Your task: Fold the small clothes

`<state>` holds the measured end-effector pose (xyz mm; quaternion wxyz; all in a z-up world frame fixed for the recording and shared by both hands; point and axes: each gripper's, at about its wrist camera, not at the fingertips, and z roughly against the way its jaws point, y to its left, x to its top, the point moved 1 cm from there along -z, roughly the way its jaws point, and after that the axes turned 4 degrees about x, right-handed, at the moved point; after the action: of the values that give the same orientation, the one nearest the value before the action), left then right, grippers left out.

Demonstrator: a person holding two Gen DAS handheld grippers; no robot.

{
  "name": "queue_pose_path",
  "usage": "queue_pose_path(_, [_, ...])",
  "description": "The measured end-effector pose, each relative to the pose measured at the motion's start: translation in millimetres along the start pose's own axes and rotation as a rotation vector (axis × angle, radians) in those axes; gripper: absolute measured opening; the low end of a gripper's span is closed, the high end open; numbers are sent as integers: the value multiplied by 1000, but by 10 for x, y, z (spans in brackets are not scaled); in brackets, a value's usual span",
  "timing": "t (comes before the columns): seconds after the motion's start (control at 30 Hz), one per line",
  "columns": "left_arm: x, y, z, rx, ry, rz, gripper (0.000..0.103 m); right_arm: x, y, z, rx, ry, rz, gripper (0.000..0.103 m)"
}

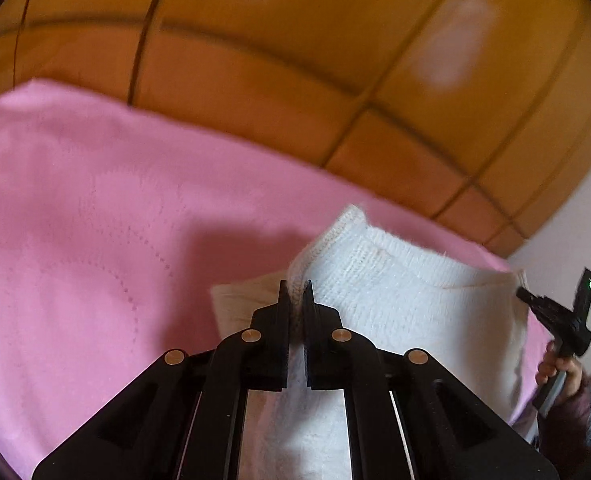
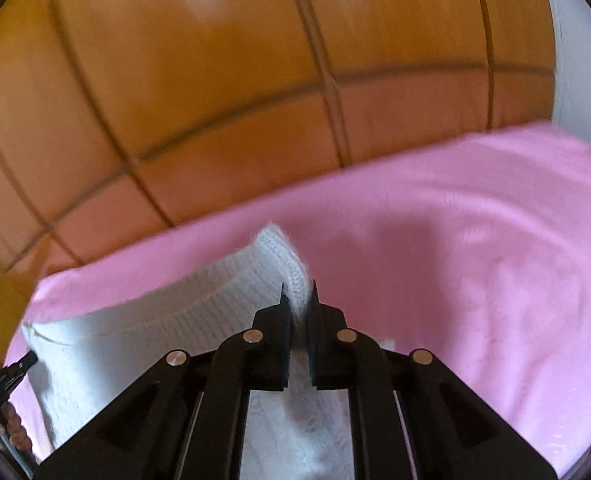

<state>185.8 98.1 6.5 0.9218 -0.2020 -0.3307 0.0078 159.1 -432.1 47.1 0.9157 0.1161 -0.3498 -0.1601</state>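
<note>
A white knitted garment is lifted over a pink blanket. My left gripper is shut on one corner of its ribbed edge, and the knit bunches up between the black fingers. In the right wrist view my right gripper is shut on the other corner of the white garment, which stretches away to the left. The pink blanket lies under and beyond it. Each view shows the other gripper at its edge, held by a hand.
A wooden headboard or panelled wall with dark grooves rises behind the blanket, also seen as wooden panels in the right wrist view. A white wall stands at the far right. The hand on the left tool shows low left.
</note>
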Motion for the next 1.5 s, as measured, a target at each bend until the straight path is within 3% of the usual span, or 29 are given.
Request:
queue_pose_path(0.1, [-50,85,-453,103,103,13,4,-148,-140,-395,-27,83,-32,6])
queue_pose_path(0.17, [-66,77,-481,117,110,15,8,-169,-167,-401,-28,74,-36,9])
queue_pose_path(0.2, [-53,73,-442,126,97,21,12,-151,-170,-343,-36,50,-32,19])
queue_pose_path(0.23, [-35,51,-339,152,68,22,22,-128,-161,-265,-51,20,-25,36])
queue_pose_path(0.3, [-19,8,-126,170,4,15,31,-96,-91,-71,-69,-46,2,44])
queue_pose_path(0.37, [-22,-94,85,87,-41,-5,31,-92,30,120,-28,-86,31,45])
queue_pose_path(0.43, [-72,-289,179,1,-46,-71,31,-155,243,263,82,-79,70,47])
queue_pose_path(0.53, [-184,-568,77,-62,-5,-151,54,-349,623,224,171,-3,154,46])
queue_pose_path(0.57, [-225,-637,6,-60,8,-172,54,-427,763,158,183,28,190,46])
queue_pose_path(0.7, [-364,-795,-423,-34,137,-191,52,-650,1013,-218,141,141,256,45])
queue_pose_path(0.77, [-416,-821,-472,4,114,-202,15,-725,1022,-262,128,143,264,34])
queue_pose_path(0.83, [-418,-846,-420,-9,88,-213,4,-715,1018,-249,149,150,256,8])
queue_pose_path(1.0, [-342,-961,-296,14,1,-257,3,-556,1070,-112,152,98,250,4])
queue_pose_path(1.13, [-109,-965,-319,56,-61,-217,3,-390,1131,-14,158,22,234,4])
queue_pose_path(1.23, [-75,-940,-507,119,-36,-228,3,-422,1184,-329,96,78,259,4])
queue_pose_path(1.3, [-131,-879,-780,176,43,-237,3,-522,1132,-604,59,148,239,4])
queue_pose_path(1.33, [-183,-822,-928,212,75,-230,3,-564,1101,-681,57,153,235,4])
queue_pose_path(1.4, [-206,-783,-978,201,75,-220,3,-562,1075,-658,62,126,228,6])
queue_pose_path(1.47, [-157,-747,-927,187,84,-184,5,-532,1045,-587,80,121,214,12])
queue_pose_path(1.5, [-147,-731,-889,181,85,-175,5,-522,1026,-519,86,114,209,25])
